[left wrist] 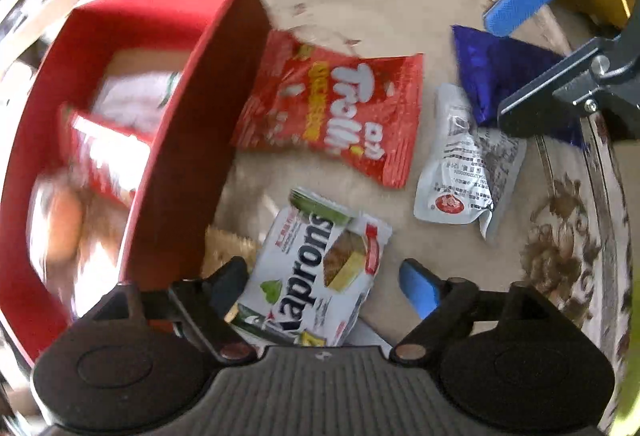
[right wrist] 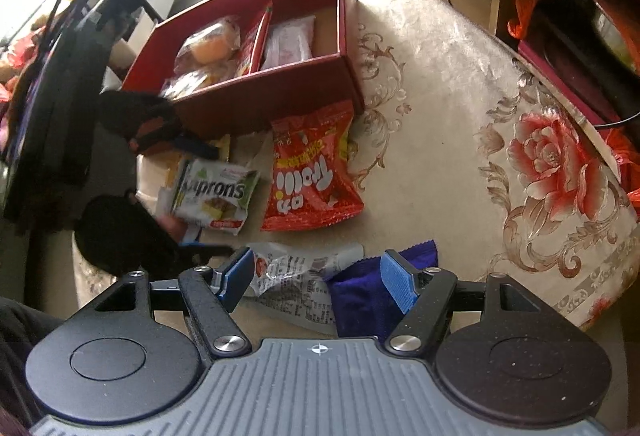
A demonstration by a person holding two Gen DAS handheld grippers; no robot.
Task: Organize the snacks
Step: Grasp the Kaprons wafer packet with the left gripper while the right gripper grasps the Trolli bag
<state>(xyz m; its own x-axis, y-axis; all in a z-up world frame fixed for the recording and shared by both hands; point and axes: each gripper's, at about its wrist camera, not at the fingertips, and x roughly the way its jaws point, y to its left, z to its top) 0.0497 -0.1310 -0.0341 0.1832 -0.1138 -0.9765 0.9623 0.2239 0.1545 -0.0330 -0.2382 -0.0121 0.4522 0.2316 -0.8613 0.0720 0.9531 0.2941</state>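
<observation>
On the floral cloth-covered table (right wrist: 460, 84), a red box (right wrist: 280, 104) is sitting with several snack packs already lying inside it. Just beside its front wall, a red Trolli bag (left wrist: 332, 116) is lying flat, with a white-and-green Kaprons pack (left wrist: 320, 268) next to it. Left gripper (left wrist: 324, 284) is hanging over the Kaprons pack, jaws spread, not pinching it. Right gripper (right wrist: 316, 280) is hovering with jaws apart above a white sachet (right wrist: 288, 272) and a blue wrapper (right wrist: 360, 296).
</observation>
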